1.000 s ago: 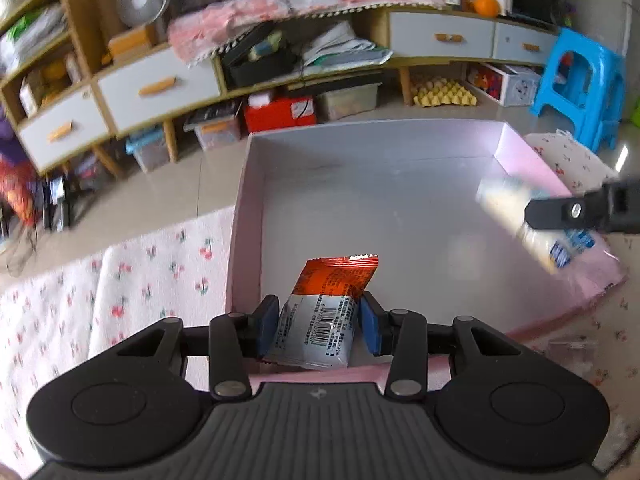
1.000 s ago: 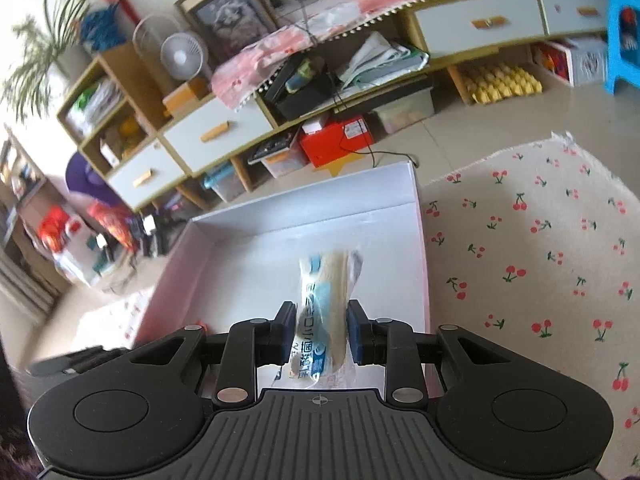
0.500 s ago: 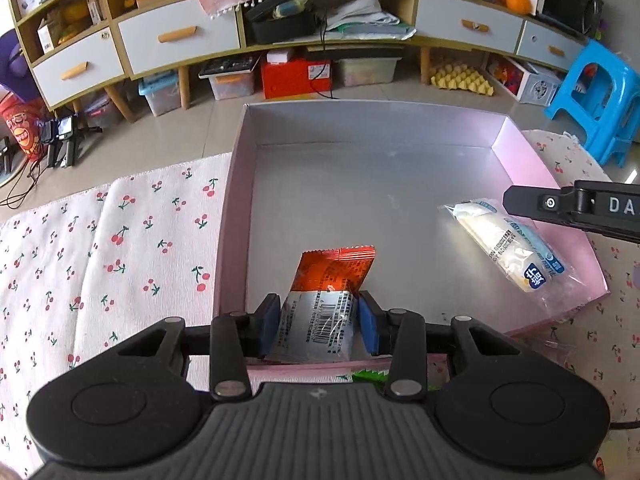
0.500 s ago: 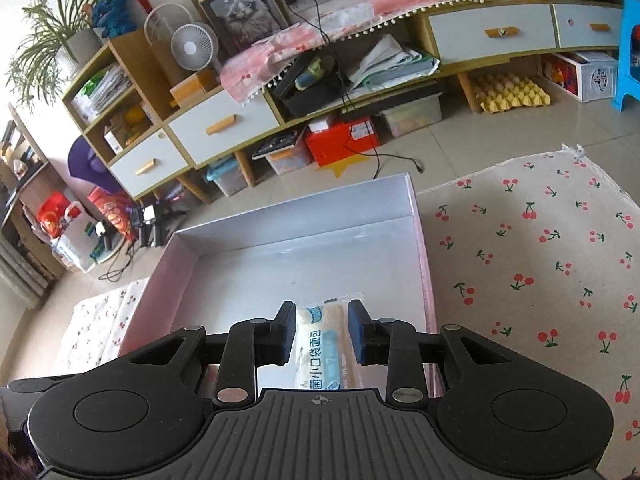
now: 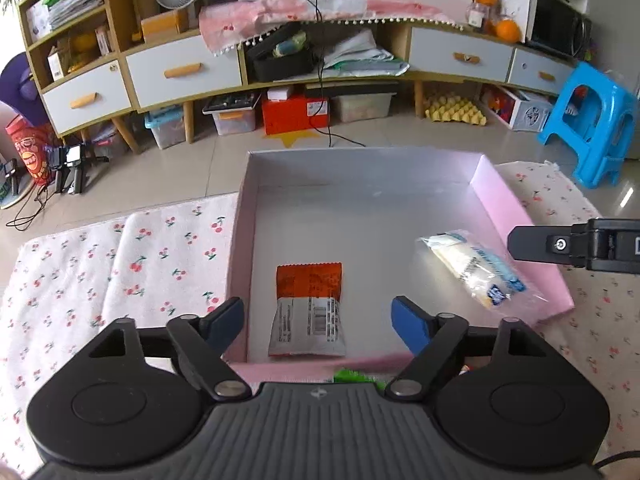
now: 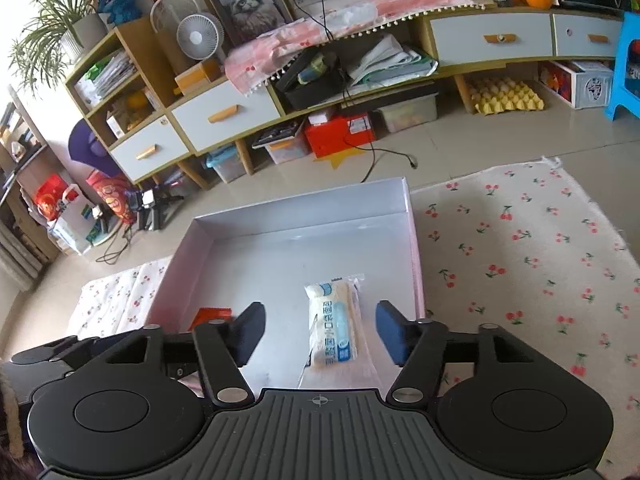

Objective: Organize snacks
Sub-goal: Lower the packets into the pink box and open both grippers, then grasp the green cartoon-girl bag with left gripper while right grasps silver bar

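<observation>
Both packets released since before, left tongs (image 5: pixel 318 318) opening above orange snack (image 5: pixel 308 312), right tongs (image 6: pixel 320 330) opening over white snack (image 6: pixel 334 326) in box (image 5: pixel 516 216).

surface: cherry-print cloth (image 6: pixel 520 248) | on it: pink box (image 5: pixel 516 216)

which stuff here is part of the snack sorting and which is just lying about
Part of the job:
- pink box
- orange-and-silver snack packet, lying in the box
- white-and-blue bread packet, lying in the box
- green packet, outside the near wall

Just lying about:
- cherry-print cloth
- blue stool
- red box
- yellow egg tray
- white fan
</observation>
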The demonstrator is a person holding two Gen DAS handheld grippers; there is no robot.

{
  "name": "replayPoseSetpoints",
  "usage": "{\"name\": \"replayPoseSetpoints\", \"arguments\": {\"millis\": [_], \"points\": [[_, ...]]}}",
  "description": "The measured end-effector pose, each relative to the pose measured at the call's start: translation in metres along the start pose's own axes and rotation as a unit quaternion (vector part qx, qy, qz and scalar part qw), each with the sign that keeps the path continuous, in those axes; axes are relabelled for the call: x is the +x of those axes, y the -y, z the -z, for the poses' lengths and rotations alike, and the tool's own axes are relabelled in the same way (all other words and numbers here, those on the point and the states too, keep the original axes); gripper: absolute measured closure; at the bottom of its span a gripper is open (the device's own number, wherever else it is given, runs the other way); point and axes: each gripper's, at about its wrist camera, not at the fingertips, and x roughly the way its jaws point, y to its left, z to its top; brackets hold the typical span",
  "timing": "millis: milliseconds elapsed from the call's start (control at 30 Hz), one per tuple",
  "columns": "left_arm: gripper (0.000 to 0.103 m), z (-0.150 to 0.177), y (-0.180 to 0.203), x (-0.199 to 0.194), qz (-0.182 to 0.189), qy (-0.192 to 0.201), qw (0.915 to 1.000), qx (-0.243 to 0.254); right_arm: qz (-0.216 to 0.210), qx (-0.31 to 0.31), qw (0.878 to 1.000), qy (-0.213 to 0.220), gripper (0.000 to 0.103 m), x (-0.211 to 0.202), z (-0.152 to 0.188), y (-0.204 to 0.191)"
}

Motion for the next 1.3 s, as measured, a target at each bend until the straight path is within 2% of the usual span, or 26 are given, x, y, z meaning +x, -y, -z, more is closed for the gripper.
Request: {"name": "replayPoseSetpoints", "arguments": {"millis": [167,433,700,1067,1167,1300], "points": [[0.015,0.004,-0.004,-0.02,0.009,-0.001,0.9997,-0.022,0.003,0.011,1.0,-0.002,0.028,-0.029,0.001,0.0],[0.004,0.021,-0.006,-0.052,0.011,-0.008,0.9992,-0.036,0.013,0.015,1.0,-0.015,0.019,-0.069,0.011,-0.002],[0.001,0.04,-0.01,-0.07,-0.003,-0.029,0.999,-0.034,0.024,0.023,0.999,-0.04,0.015,-0.092,0.03,-0.002],[0.001,0.083,-0.017,-0.07,-0.004,-0.032,0.9994,-0.011,0.028,0.021,0.995,-0.089,0.012,-0.085,0.072,0.006],[0.001,0.083,-0.016,-0.068,-0.005,-0.036,0.9993,0.01,0.031,0.027,0.993,-0.115,0.012,-0.079,0.079,0.007],[0.001,0.085,-0.023,-0.064,-0.004,-0.036,0.9993,0.004,0.027,0.033,0.99,-0.136,0.012,-0.074,0.085,0.006]]}}
